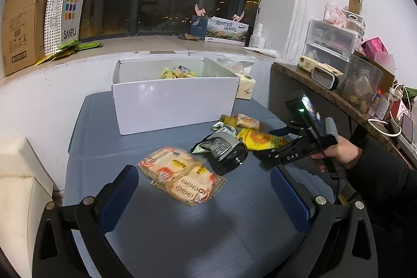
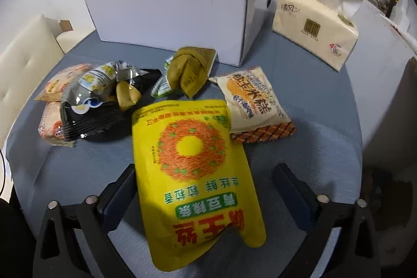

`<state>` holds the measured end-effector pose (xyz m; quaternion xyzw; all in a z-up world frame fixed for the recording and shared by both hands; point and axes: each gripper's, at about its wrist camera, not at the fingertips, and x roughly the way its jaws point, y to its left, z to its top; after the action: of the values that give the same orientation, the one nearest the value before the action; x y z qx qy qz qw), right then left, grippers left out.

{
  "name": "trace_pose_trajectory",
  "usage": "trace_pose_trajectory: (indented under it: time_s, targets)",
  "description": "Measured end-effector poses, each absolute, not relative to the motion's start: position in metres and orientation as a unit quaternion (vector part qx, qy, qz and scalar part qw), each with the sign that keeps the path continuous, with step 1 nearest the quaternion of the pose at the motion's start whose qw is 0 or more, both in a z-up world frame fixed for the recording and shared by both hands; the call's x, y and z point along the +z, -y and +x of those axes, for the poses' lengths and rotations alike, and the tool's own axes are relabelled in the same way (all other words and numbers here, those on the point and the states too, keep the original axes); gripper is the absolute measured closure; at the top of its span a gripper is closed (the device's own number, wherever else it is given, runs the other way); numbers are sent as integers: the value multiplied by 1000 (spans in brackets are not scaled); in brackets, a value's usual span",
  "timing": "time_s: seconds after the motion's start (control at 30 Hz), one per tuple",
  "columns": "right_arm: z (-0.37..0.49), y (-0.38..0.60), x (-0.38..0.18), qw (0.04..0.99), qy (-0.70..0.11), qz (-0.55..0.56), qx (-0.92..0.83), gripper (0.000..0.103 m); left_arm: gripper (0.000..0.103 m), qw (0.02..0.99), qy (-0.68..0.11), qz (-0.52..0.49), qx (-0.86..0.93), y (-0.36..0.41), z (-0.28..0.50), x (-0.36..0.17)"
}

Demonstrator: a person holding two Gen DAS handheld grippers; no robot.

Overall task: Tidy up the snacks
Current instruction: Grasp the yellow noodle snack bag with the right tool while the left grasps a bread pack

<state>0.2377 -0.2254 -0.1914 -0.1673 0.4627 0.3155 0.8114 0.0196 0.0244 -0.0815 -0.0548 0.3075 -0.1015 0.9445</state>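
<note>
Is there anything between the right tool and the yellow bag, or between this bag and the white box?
Nothing separates the right tool from the yellow bag; the bag already lies between its open fingers. Toward the white box, an olive-green packet lies on the table directly in the line, so lifting over it seems needed.

White paper shopping bag with coloured squares [image 1: 66,14]: "SANFU" | black right gripper [image 1: 280,137] body: "DAS" | cream soft tissue pack [image 2: 315,29]: "清风" | yellow foil snack pouch with orange ring [image 2: 192,168], print upside down: "青豆辣条" | long printed carton on windowsill [image 1: 225,31]: Chinese lettering, illegible | other wrappers: print illegible
</note>
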Motion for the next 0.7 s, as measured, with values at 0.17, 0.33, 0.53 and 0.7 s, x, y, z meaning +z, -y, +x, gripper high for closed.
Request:
trace_pose_trajectory:
  time_s: [0.17,0.33,0.53,0.7]
  targets:
    - [226,233,-184,822,-451,-169,303,57,0,941,-320,-55,-99,-30,28,-92]
    - [202,246,-177,823,-439,-131,336,61,0,926,-353,-37,-130,-39,55,-115]
    - [156,248,-151,832,-404,-91,370,61,0,901,-394,-20,-181,-53,110,-142]
    - [128,253,-133,838,-382,-63,385,61,0,881,-420,-8,-219,-58,151,-159]
